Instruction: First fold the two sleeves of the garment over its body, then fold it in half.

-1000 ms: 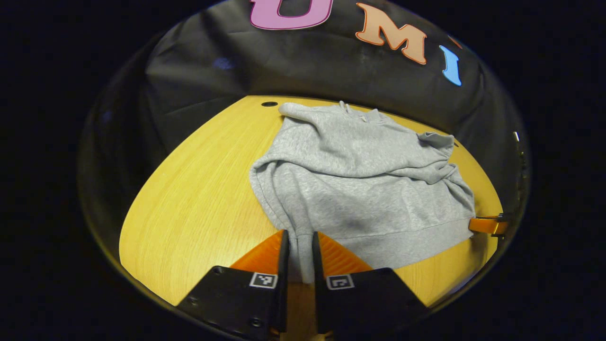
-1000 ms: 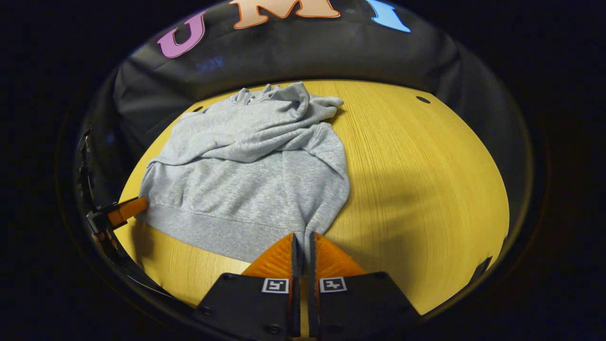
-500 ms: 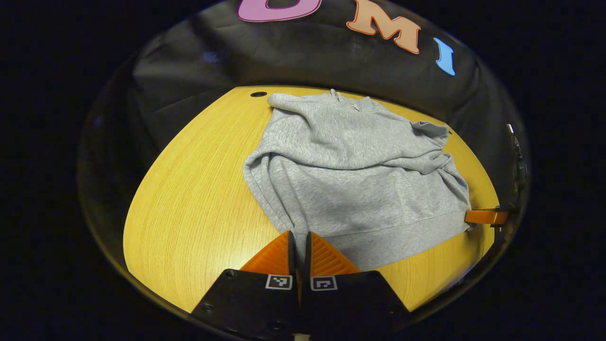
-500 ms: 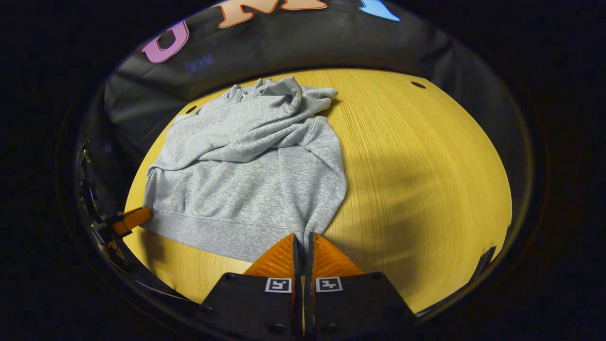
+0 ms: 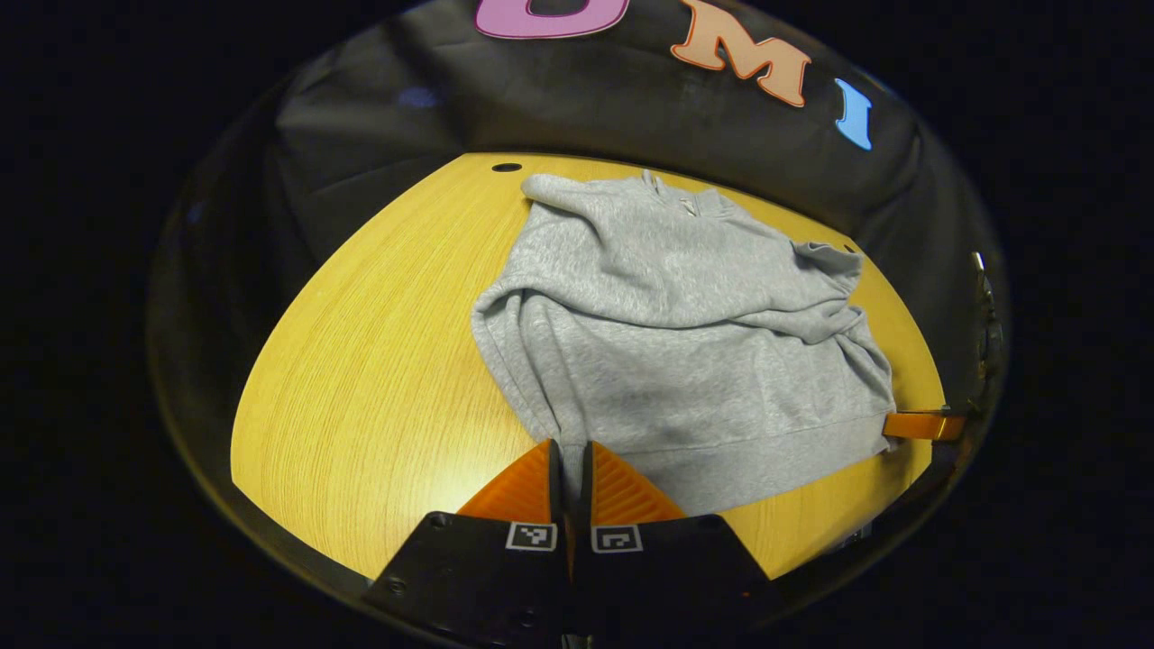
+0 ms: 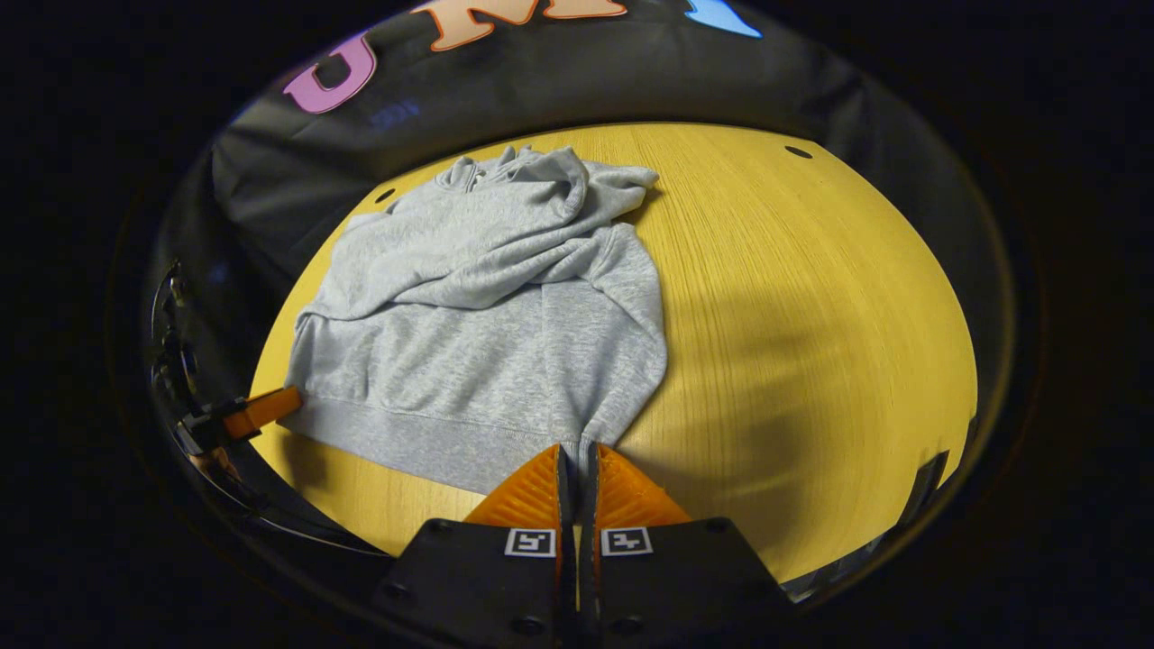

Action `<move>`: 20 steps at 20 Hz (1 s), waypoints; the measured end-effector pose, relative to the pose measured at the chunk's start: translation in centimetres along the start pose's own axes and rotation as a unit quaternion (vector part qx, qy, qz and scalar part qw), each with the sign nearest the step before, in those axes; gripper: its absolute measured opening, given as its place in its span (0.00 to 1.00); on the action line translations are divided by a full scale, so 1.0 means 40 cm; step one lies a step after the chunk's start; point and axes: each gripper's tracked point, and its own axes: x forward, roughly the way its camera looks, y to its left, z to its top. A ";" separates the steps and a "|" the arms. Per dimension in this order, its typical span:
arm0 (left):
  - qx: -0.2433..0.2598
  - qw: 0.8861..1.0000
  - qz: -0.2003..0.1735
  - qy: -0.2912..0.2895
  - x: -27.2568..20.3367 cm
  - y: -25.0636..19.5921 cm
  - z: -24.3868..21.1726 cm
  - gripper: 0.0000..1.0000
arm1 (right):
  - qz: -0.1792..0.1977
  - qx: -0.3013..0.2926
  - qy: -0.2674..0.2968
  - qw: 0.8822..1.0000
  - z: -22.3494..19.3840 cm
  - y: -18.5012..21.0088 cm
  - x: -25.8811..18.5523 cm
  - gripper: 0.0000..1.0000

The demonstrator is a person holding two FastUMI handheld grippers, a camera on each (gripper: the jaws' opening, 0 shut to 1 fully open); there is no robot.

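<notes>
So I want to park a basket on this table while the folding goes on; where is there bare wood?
Two free patches: the table between the grey hoodie and its right edge, and the strip along the hoodie's left side. The near edge is crowded: the left hand-held gripper and the right hand-held gripper each pinch a hem corner.

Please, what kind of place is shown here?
Probably a recording booth, not a home: a black cloth wall stands behind a bare wooden table, where two hand-held grippers pinch the hem corners of a grey hoodie.
</notes>
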 end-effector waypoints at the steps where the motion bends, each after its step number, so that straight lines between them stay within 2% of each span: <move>1: -0.007 1.000 -0.003 -0.005 -0.012 -0.007 0.014 0.00 | 0.010 0.012 -0.004 1.000 0.015 0.010 -0.016 0.04; 9: -0.026 0.998 -0.029 -0.048 -0.061 -0.061 0.164 0.00 | 0.069 0.051 -0.045 0.995 0.156 0.069 -0.110 0.04; 16: -0.055 0.995 -0.045 -0.068 -0.070 -0.060 0.267 0.00 | 0.115 0.126 -0.061 0.983 0.282 0.097 -0.139 0.04; 20: -0.069 0.993 -0.052 -0.080 -0.058 -0.049 0.346 0.00 | 0.129 0.148 -0.071 0.978 0.358 0.108 -0.137 0.04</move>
